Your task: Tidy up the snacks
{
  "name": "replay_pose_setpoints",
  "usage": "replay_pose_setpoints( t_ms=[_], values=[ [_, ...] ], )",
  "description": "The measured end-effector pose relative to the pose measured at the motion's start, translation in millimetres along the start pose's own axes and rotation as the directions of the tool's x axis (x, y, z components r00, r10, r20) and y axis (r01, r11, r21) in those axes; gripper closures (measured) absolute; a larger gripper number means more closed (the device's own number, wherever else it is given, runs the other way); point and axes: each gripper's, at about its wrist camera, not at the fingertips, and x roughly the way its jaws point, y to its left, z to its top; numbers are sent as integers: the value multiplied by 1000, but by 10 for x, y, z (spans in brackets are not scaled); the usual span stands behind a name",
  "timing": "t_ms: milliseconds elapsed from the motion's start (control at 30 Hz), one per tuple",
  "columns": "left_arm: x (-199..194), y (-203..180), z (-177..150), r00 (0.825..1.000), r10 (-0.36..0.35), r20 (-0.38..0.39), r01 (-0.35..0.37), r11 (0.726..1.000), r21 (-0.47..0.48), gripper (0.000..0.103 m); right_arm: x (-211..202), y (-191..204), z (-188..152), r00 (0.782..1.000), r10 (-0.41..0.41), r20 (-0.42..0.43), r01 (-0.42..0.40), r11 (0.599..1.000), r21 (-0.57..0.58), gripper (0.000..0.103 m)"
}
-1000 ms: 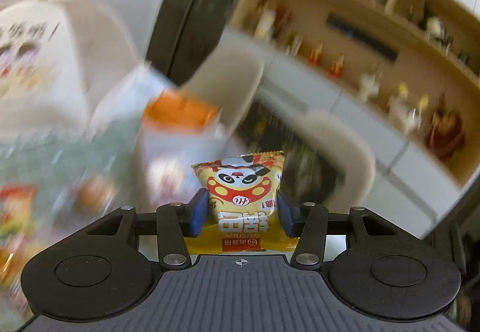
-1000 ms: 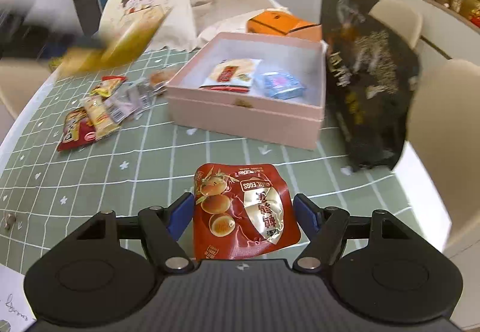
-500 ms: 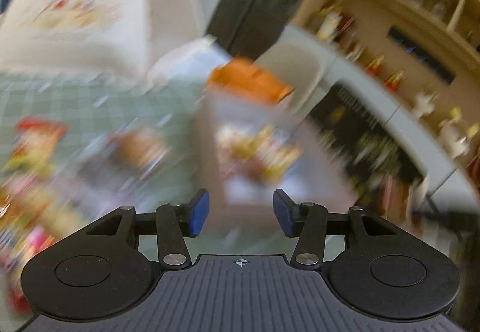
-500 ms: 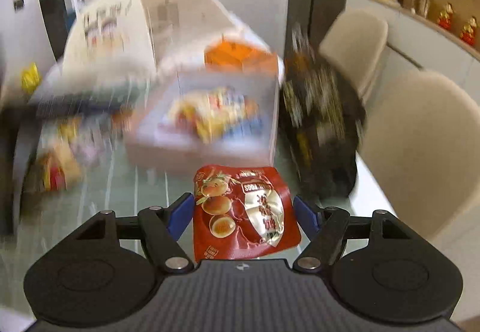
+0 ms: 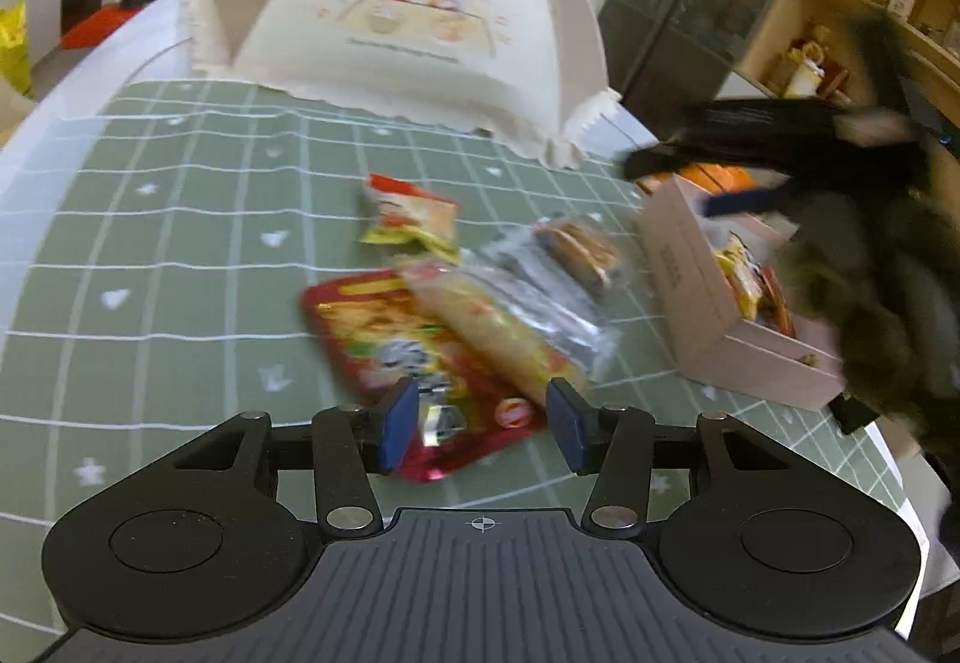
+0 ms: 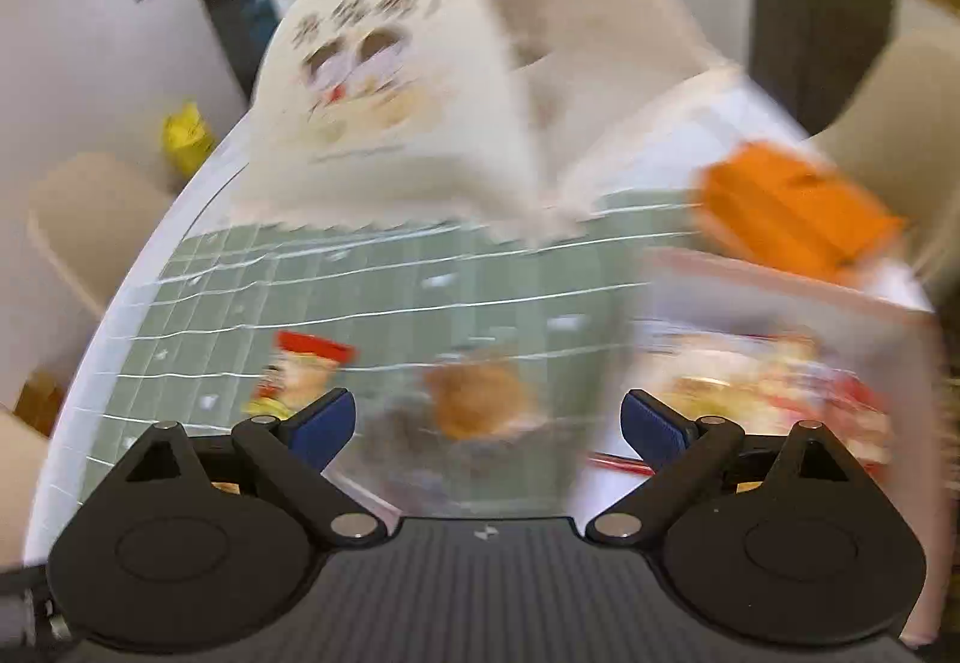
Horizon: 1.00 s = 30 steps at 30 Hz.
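In the left wrist view a pile of snack packets lies on the green grid mat: a large red packet [image 5: 396, 345], a long pale packet [image 5: 498, 333], a clear-wrapped cake [image 5: 576, 249] and a small red-and-yellow packet [image 5: 408, 216]. My left gripper [image 5: 483, 423] is open and empty just above the red packet's near end. The pink box [image 5: 696, 291] at the right holds several packets. My right gripper [image 6: 486, 423] is open and empty, blurred, over the mat beside the pink box [image 6: 780, 303]; it also shows blurred in the left wrist view [image 5: 780, 171] above the box.
A cream mesh food cover [image 5: 420, 15] with cartoon children stands at the back of the mat. An orange box [image 6: 792, 213] lies behind the pink box. A dark bag [image 5: 888, 303] stands right of the box. Beige chairs surround the table.
My left gripper let go of the yellow panda packet and swung left to the snack pile. My right gripper let go of the red egg packet and opened wide near the box.
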Motion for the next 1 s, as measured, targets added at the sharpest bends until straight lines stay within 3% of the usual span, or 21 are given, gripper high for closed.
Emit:
replay_pose_setpoints(
  t_ms=[133, 233, 300, 333, 500, 667, 767, 933, 967, 1000],
  values=[
    [-70, 204, 14, 1000, 4, 2, -4, 1000, -28, 50, 702, 366, 322, 994, -99, -45, 95, 993, -75, 7],
    [-115, 391, 37, 1000, 8, 7, -7, 999, -39, 50, 1205, 459, 417, 973, -209, -93, 197, 973, -119, 12],
    [-139, 525, 83, 1000, 16, 16, -15, 999, -44, 50, 1400, 462, 403, 961, -233, -152, 215, 969, -124, 49],
    [-125, 581, 121, 1000, 17, 22, -16, 999, -47, 50, 1440, 469, 350, 958, -222, -182, 203, 972, -119, 53],
    [186, 661, 450, 1000, 4, 21, -4, 1000, -27, 50, 1098, 556, -125, 976, -110, -190, 92, 991, -100, 55],
    [634, 493, 871, 999, -11, 33, 10, 999, 39, 50, 590, 538, -710, 981, -65, -181, 54, 996, -68, 56],
    [1039, 360, 1072, 1000, -5, -12, 6, 995, 97, 50, 339, 501, -954, 981, -55, -187, 45, 997, -56, 56],
    [1499, 120, 1054, 996, 48, -74, -32, 978, 205, 49, 102, 389, -1236, 979, -75, -189, 65, 996, -57, 55],
    [1522, 71, 1018, 996, 51, -69, -34, 973, 230, 48, 46, 358, -1293, 979, -78, -189, 68, 996, -57, 53],
    [1532, 25, 985, 997, 50, -61, -33, 967, 252, 47, -3, 332, -1346, 979, -77, -190, 67, 996, -59, 44]
  ],
)
